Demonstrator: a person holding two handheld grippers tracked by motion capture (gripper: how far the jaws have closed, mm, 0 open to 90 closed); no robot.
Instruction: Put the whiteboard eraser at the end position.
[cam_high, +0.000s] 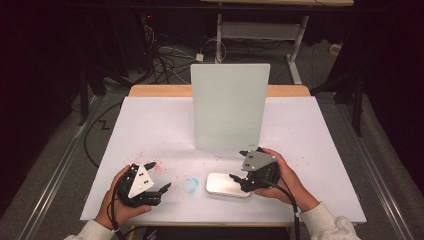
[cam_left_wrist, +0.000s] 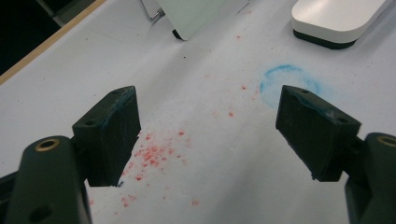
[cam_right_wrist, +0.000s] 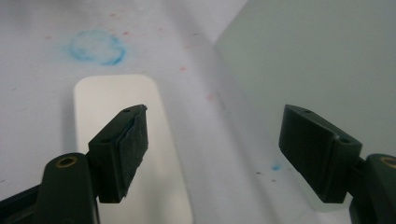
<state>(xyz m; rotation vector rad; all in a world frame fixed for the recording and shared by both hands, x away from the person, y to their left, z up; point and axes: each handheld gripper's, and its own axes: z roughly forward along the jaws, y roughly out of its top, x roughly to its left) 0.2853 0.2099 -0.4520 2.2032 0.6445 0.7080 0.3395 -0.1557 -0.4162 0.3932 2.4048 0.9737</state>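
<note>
A white flat block with rounded corners (cam_high: 225, 185) (cam_left_wrist: 336, 18) (cam_right_wrist: 109, 93) lies on the white table sheet (cam_high: 150, 125) near the front. My right gripper (cam_high: 239, 165) (cam_right_wrist: 215, 114) hovers just above the block's right end, open, with nothing between its jaws. One of its fingers (cam_right_wrist: 123, 149) hangs over the block. To the left, my left gripper (cam_high: 159, 176) (cam_left_wrist: 210, 100) stands open over bare sheet, holding nothing. A smudged blue ring (cam_high: 190, 185) (cam_left_wrist: 285, 77) (cam_right_wrist: 97, 46) marks the sheet between the left gripper and the block.
An upright pale board (cam_high: 230, 105) (cam_left_wrist: 187, 14) (cam_right_wrist: 327, 56) stands mid-table just behind the block. Red specks (cam_left_wrist: 154, 154) dot the sheet around the left gripper. A wooden table edge (cam_high: 160, 90) runs along the back.
</note>
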